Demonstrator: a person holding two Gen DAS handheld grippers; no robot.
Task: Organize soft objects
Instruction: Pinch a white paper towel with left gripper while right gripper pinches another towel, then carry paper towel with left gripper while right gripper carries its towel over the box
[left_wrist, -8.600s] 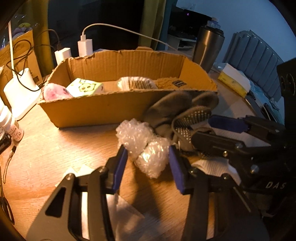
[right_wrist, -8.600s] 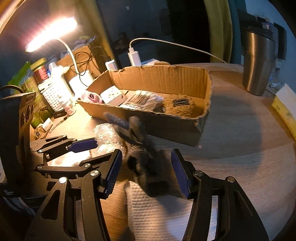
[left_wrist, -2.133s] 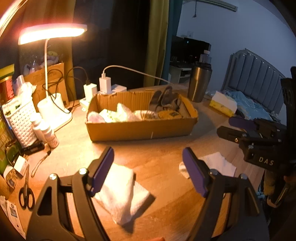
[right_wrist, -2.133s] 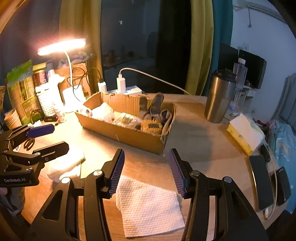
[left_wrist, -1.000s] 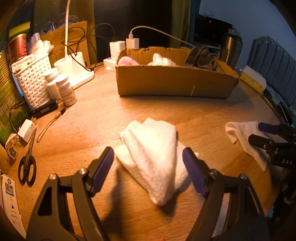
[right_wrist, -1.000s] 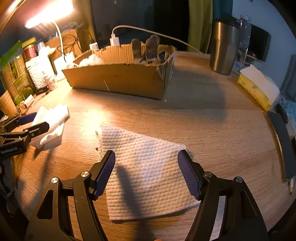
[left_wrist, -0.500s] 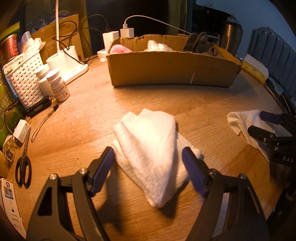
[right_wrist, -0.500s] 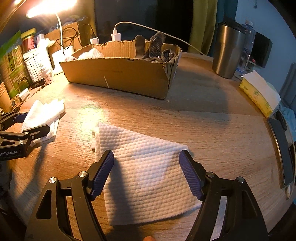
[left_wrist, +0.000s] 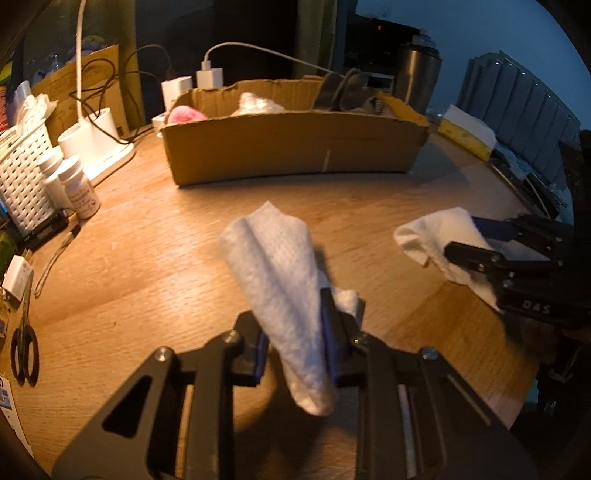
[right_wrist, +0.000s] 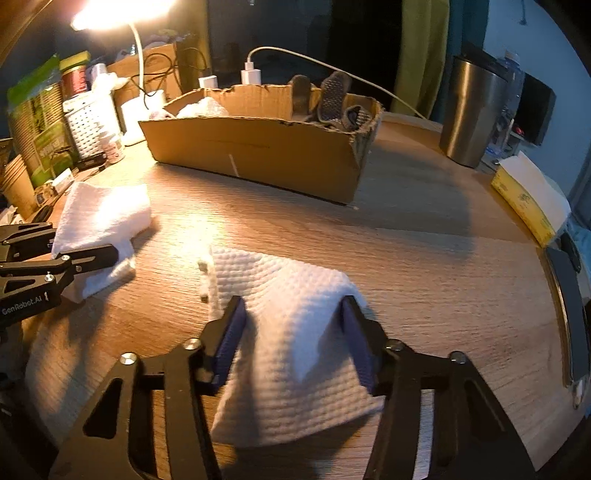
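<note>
My left gripper (left_wrist: 295, 345) has its jaws clamped on the crumpled paper towel (left_wrist: 280, 273), near the surface's front. My right gripper (right_wrist: 295, 334) jaws are closing on the flat paper towel (right_wrist: 291, 317), bunching its middle. Both are featherlight, limp and tearable, so I'd pinch folds.

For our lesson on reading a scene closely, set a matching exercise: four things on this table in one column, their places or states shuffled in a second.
1. folded paper towel
2. flat paper towel
3. grey gloves
4. steel tumbler

a. stands upright beyond the box
b. pinched in the left gripper
c. sticking up out of the cardboard box
d. bunching between the closing right gripper

Pairs: 1-b, 2-d, 3-c, 4-a
</note>
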